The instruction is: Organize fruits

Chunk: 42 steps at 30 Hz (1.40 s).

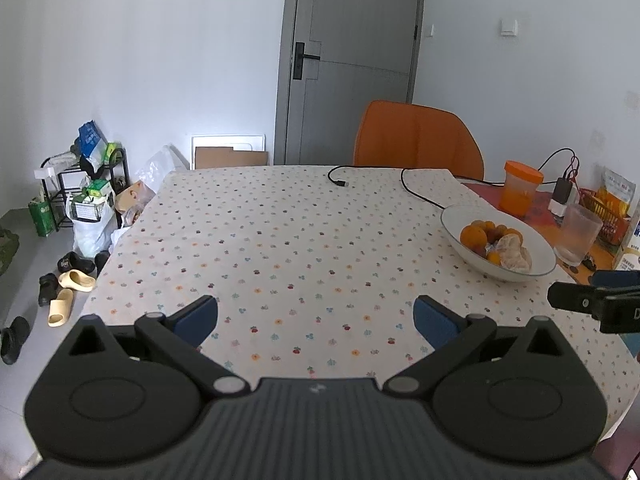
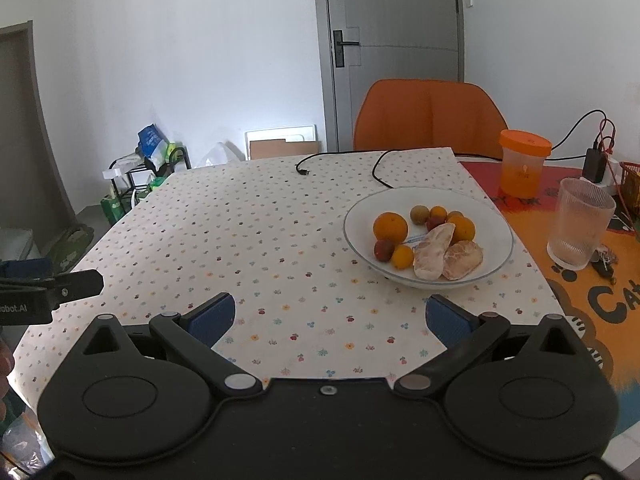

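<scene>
small room w/ white walls, grey door (image 2: 394, 56) at back, orange chair (image 2: 430, 116) pushed up to far side of table. table covered by a white cloth w/ tiny flower print (image 1: 280, 240); orange cat-print mat (image 2: 592, 292) along its right side. black cable (image 2: 340, 158) trailing over far edge of cloth, prob. from the charger by the wall.

white bowl (image 2: 496, 256) sitting near right edge of cloth, just beside a ribbed clear glass (image 2: 580, 224) and an orange-lidded jar (image 2: 522, 164). inside bowl: 1 big orange (image 2: 390, 227), several smaller orange fruits, 2 dark red ones, 1 brownish-green round one (image 2: 419, 214), plus 2 peeled pale citrus pieces (image 2: 434, 254) at the front. all fruit gathered in the bowl, none seen loose on cloth. fits either a sorted end state or a pile waiting to be laid out; can't settle which from here.

left gripper (image 1: 316, 320) spread wide, nothing between pads, hovering low over bare mid-cloth, bowl well off to its right. right gripper (image 2: 330, 318) equally wide, holding nothing, aimed so bowl sits just ahead and right of its right finger (image 2: 450, 322). prob. held apart and level to keep both cams on the work area w/o blocking the bowl. each gripper's tip visible at edge of the other's view, so side by side.
</scene>
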{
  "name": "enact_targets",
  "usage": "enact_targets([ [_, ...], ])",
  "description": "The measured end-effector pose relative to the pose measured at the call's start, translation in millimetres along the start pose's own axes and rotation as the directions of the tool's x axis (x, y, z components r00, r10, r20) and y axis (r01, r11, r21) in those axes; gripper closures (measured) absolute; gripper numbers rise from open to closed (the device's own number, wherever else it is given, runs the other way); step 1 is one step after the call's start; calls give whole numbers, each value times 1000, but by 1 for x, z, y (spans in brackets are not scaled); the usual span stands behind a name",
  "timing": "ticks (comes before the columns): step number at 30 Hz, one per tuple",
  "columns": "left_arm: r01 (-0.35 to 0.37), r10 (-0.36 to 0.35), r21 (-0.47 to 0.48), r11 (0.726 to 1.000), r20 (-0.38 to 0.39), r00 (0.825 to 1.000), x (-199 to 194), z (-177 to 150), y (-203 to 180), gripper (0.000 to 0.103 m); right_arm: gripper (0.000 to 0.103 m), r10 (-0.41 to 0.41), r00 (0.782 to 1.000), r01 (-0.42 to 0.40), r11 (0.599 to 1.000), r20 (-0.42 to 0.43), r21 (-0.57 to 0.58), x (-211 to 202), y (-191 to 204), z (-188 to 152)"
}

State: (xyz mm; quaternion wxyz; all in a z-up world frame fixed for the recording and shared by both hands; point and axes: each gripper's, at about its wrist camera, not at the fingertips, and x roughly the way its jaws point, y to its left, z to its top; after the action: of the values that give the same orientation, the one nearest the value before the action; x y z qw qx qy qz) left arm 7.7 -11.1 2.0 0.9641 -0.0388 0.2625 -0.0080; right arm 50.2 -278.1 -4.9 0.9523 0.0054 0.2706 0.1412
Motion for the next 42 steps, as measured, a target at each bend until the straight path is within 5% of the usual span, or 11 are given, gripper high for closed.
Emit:
enact_targets([
  [42, -5, 5, -20, 1000, -9, 1000, 3, -1, 2, 0, 0, -15, 1000, 15, 1000, -5, 9, 4, -2, -2],
])
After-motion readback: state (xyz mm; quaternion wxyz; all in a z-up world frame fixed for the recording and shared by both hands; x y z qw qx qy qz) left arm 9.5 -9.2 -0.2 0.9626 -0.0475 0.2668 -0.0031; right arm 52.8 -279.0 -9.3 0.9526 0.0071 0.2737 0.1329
